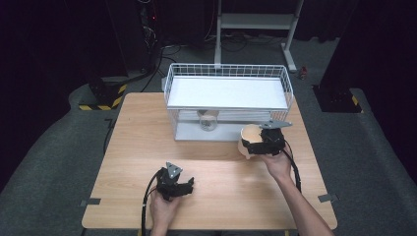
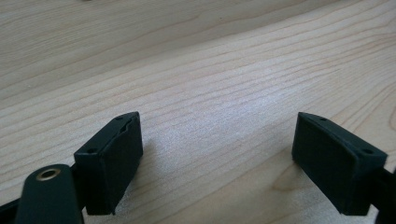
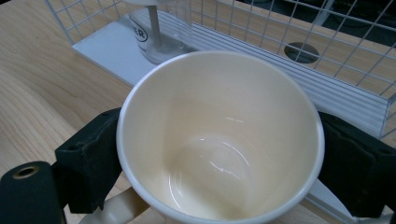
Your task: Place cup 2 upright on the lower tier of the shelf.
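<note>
A cream mug (image 1: 248, 139) (image 3: 219, 140) is clamped between the jaws of my right gripper (image 1: 263, 142) (image 3: 219, 163), just in front of the white wire rack (image 1: 227, 101) at its right end. The mug is empty and its handle points down toward the table. A clear glass (image 1: 208, 120) (image 3: 161, 30) stands on the rack's lower shelf. My left gripper (image 1: 183, 188) (image 2: 217, 163) rests low over the wooden table (image 1: 147, 142) near the front, jaws wide apart with nothing between them.
The two-level wire rack (image 3: 299, 51) stands at the back middle of the table, with a white upper shelf (image 1: 226, 92). A white frame stand (image 1: 255, 22) and dark equipment are on the floor beyond the table.
</note>
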The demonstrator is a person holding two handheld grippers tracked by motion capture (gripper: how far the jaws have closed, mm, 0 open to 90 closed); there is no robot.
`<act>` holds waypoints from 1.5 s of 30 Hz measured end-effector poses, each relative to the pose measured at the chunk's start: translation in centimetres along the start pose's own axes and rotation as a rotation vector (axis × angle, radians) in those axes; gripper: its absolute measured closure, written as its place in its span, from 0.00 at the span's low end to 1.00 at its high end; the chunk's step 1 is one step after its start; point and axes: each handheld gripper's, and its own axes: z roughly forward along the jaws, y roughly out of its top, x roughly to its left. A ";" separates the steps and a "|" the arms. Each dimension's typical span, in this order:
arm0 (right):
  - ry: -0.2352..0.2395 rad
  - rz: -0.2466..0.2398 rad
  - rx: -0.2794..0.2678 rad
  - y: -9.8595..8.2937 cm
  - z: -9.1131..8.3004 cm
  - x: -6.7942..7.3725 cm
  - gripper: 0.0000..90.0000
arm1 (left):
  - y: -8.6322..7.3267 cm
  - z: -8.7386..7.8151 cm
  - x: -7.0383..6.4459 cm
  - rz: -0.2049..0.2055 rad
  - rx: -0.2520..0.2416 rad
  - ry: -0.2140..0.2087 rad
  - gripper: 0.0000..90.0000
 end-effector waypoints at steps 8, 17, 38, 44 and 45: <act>-0.009 0.027 -0.005 0.9 1.1 -0.4 0.11 | 0.0 0.0 0.0 0.000 0.000 0.000 0.19; -0.032 0.034 0.023 1.6 2.6 -0.6 0.11 | 0.0 0.0 0.0 0.000 0.000 0.000 0.19; -0.061 0.074 0.037 1.2 4.5 -1.8 0.11 | 0.0 0.0 0.0 0.002 0.000 -0.002 0.19; -0.072 0.066 0.024 1.3 4.8 -1.8 0.11 | 0.0 0.0 0.0 0.004 0.000 -0.002 0.19; -0.072 0.062 0.027 1.4 4.9 -1.9 0.11 | 0.0 0.0 0.0 0.004 0.000 -0.002 0.19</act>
